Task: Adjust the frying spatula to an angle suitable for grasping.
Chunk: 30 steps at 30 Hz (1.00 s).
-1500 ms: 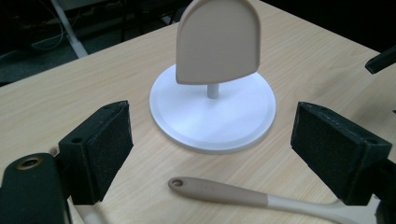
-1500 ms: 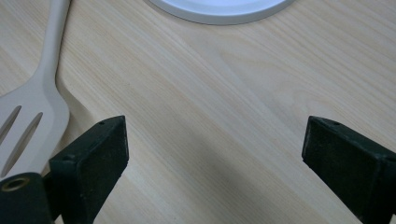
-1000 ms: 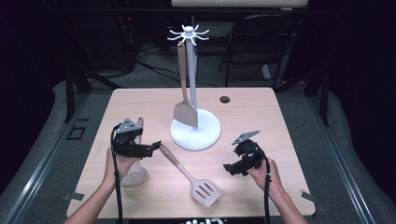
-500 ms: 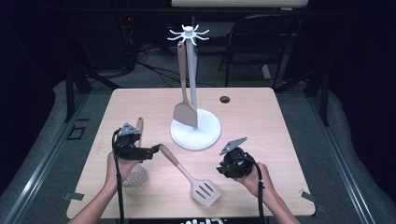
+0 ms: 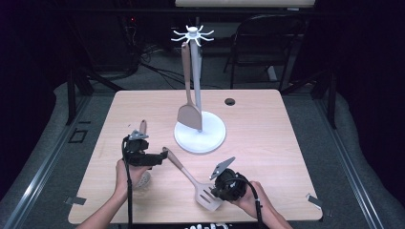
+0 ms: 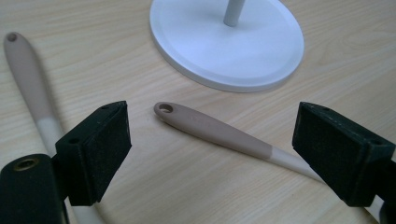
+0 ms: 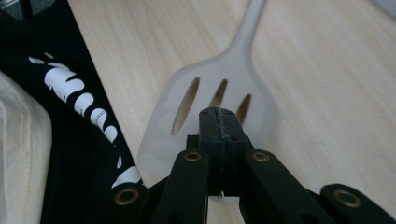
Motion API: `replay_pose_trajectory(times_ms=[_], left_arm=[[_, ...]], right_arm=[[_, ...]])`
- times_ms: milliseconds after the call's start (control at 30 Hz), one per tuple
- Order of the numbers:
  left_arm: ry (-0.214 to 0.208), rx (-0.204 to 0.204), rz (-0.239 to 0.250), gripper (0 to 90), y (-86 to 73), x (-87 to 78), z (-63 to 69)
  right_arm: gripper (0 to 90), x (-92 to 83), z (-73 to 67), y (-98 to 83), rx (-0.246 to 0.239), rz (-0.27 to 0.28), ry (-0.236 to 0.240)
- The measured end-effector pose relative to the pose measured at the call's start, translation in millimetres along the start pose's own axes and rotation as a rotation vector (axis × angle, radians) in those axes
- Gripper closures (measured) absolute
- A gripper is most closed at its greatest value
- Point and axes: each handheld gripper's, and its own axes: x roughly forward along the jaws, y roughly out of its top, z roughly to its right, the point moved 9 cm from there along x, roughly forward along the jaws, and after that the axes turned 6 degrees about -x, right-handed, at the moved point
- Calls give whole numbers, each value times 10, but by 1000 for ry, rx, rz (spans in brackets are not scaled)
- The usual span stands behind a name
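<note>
A slotted spatula lies flat on the wooden table, its tan handle pointing up-left. My left gripper hangs open at the handle's holed end. In the left gripper view the handle lies between my left gripper's wide pads, which do not touch it though they have just closed a little. My right gripper has just closed; its pads meet with nothing between them, right over the slotted head. In the high view my right gripper sits at the head, near the front edge.
A white utensil stand with a solid spatula hanging on it rises mid-table; its base is just beyond the handle. A second utensil lies under my left hand. A black grommet is at the back.
My right gripper has moved left and nearer the front edge to the slotted head, and its jaws have gone from open to shut. The left gripper has stayed by the handle end.
</note>
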Motion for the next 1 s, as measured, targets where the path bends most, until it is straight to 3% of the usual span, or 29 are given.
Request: replay_pose_trajectory(times_ms=[133, 367, 400, 600, 767, 867, 1000], left_arm=[[1, 11, -28, 133, -47, 51, 31], [-16, 22, -69, 146, -129, 141, 109], [-17, 20, -69, 146, -135, 157, 121], [-42, -6, -94, 150, -180, 269, 209], [-50, -29, -112, 154, -215, 371, 272], [-49, -46, -128, 157, -246, 430, 298], [-44, -54, -145, 164, -271, 496, 310]], right_arm=[[900, 108, -39, -41, 7, -33, 20], [900, 225, 11, -137, 10, -91, 18], [900, 266, -9, -132, 23, -76, 28], [900, 336, 13, -186, 2, -135, 7], [900, 359, 13, -177, 29, -107, 20], [900, 340, 39, -196, 8, -133, 9], [900, 352, 29, -189, 17, -119, 15]])
